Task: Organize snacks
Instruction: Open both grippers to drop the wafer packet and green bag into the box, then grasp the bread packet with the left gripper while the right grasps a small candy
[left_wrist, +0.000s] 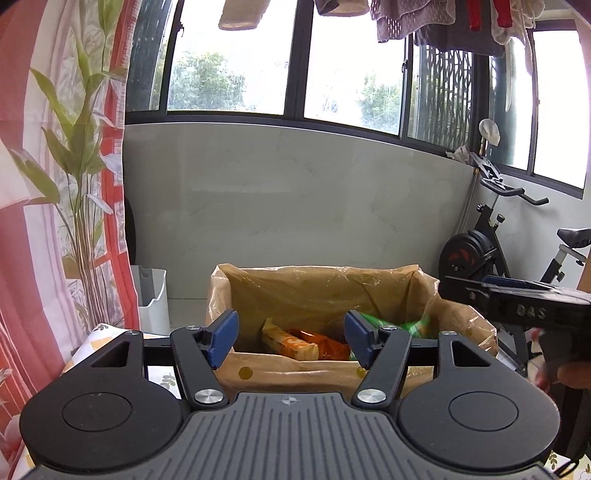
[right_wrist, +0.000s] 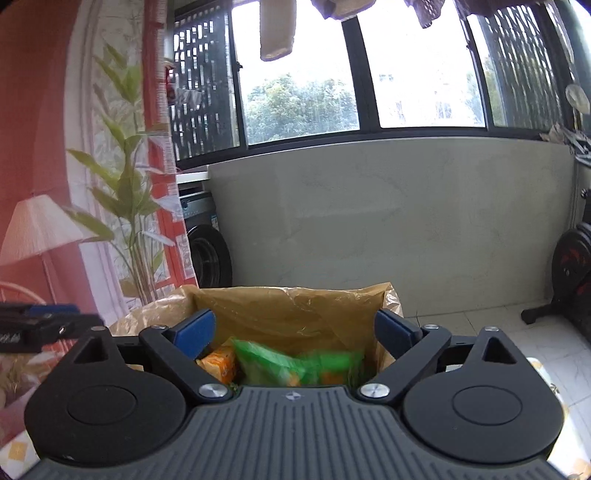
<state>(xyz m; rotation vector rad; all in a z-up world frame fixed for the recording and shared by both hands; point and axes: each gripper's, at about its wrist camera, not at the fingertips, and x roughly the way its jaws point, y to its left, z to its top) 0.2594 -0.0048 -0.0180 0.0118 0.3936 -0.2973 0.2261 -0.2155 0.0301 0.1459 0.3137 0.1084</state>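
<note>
Snacks are seen lying at the bottom of a cardboard box (left_wrist: 321, 373) lined with a thin translucent plastic bag (left_wrist: 458, 325), the box standing on a counter covered by a leaf-patterned cloth (left_wrist: 162, 380). In the left wrist view, a yellow-orange packet (left_wrist: 290, 343) lies tilted at about 9 o'clock inside the box, a darker orange packet (left_wrist: 328, 347) is touching it toward the centre, and a green packet (left_wrist: 410, 325) is found at about 3 o'clock. The left gripper (left_wrist: 291, 338) is held above the near rim of the box, its blue pads (left_wrist: 223, 338) parted with nothing between them; the packets are seen only beyond the gap, down in the box. The right gripper (right_wrist: 295, 332) is likewise held over the box, its blue pads (right_wrist: 195, 332) spread wide and empty; below it the green packet (right_wrist: 295, 363) appears blurred, with the yellow-orange packet (right_wrist: 219, 363) beside it at 9 o'clock. Part of the right gripper's body is seen at 3 o'clock in the left view, gripped by a hand (left_wrist: 569, 373). A window (left_wrist: 236, 62) with hanging laundry (left_wrist: 436, 22), an exercise bike (left_wrist: 491, 251) and a potted plant (left_wrist: 81, 155) fill the background.
</note>
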